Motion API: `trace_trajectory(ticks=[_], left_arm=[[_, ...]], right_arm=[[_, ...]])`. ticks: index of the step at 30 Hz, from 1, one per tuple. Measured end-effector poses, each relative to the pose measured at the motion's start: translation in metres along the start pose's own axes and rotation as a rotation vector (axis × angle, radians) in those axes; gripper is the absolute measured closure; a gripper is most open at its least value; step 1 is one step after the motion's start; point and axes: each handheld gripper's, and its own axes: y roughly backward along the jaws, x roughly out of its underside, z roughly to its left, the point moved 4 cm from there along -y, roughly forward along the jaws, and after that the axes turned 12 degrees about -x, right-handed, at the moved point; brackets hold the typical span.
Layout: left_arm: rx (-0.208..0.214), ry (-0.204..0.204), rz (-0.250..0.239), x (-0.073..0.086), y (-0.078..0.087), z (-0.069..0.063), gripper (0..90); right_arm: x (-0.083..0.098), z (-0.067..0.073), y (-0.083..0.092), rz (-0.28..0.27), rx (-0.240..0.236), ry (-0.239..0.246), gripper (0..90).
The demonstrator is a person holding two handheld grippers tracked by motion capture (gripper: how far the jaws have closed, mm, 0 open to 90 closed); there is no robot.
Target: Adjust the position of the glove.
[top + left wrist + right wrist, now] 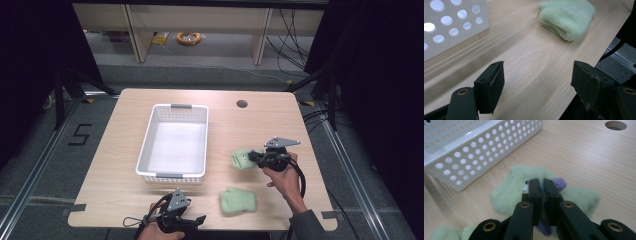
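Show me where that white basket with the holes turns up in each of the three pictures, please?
High view: the white basket sits left of the table's middle.
Left gripper view: its holed wall is in the top left corner.
Right gripper view: its wall crosses the top left, beyond the right tool.
Shared landmark: the folded green cloth, near the table's front edge.
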Motion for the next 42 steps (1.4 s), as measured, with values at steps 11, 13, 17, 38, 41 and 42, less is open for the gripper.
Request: trace_trajectory(ticks=[11,13,17,38,41,42], left_arm=[[-0.005,0.003,-0.001,0.0,-0.001,0.0,25.9],[-0.002,0.001,0.003,0.0,-0.001,0.0,25.8],[-0.006,0.028,0.003,0.0,-0.002,-0.001,25.8],[-0.004,0.031,0.01,0.001,-0.004,-0.001,25.7],[0.005,0.03,0.019,0.002,-0.004,-0.001,25.7],[0.007,0.029,0.022,0.002,-0.003,-0.001,25.7]], right_arm=[[0.017,0.051,0.022,-0.041,-0.076,0.039,86.0],[0.02,0.062,0.023,-0.044,-0.098,0.011,86.0],[0.024,0.072,0.024,-0.041,-0.117,0.006,86.0],[0.056,0.099,0.022,-0.041,-0.157,-0.059,85.8],[0.062,0.095,0.018,-0.029,-0.148,-0.048,85.6],[0.067,0.094,0.016,-0.01,-0.144,-0.066,85.6]])
